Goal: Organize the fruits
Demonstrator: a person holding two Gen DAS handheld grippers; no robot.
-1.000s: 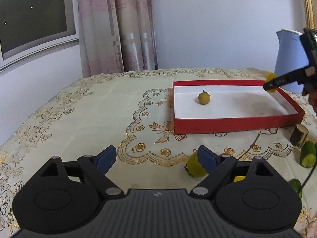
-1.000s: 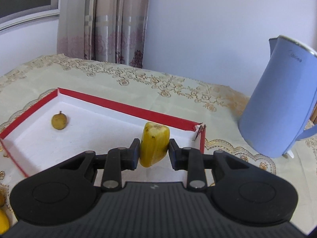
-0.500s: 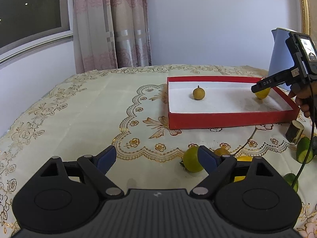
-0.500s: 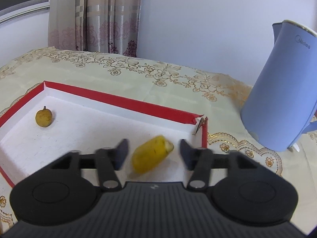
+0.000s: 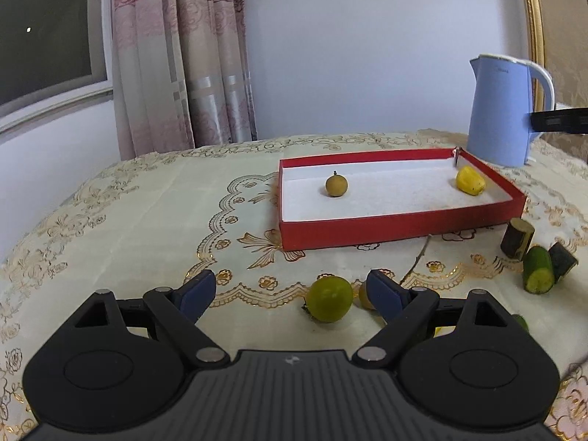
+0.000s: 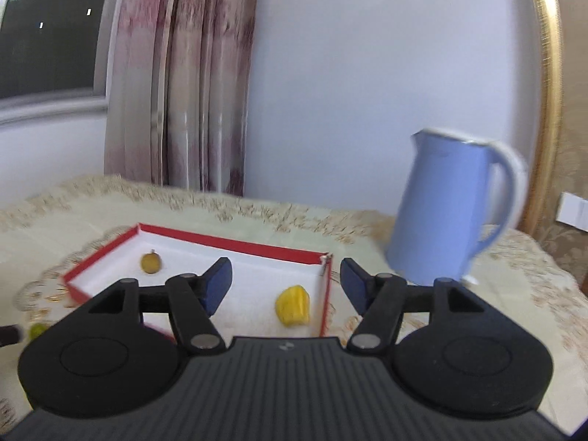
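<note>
- Both tongs spread, holding nothing: left gripper (image 5: 290, 292) low over the tablecloth (image 5: 147, 220); right gripper (image 6: 286, 281) above the red box (image 5: 400, 228).
- Room: pale wall, one pink curtain (image 5: 183, 73), dark window.
- One blue kettle (image 5: 501, 114) behind the box.
- Box holds two fruits: brown round fruit (image 5: 336, 185), yellow fruit (image 5: 469, 180) in the far right corner.
- One green lime (image 5: 329, 303) on cloth beside the left gripper's right finger; cut green pieces (image 5: 538, 273) at right.

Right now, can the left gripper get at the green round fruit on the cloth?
Probably yes. The left gripper is open, the green round fruit lies on the tablecloth just ahead between its fingers, nothing lying across it.
</note>
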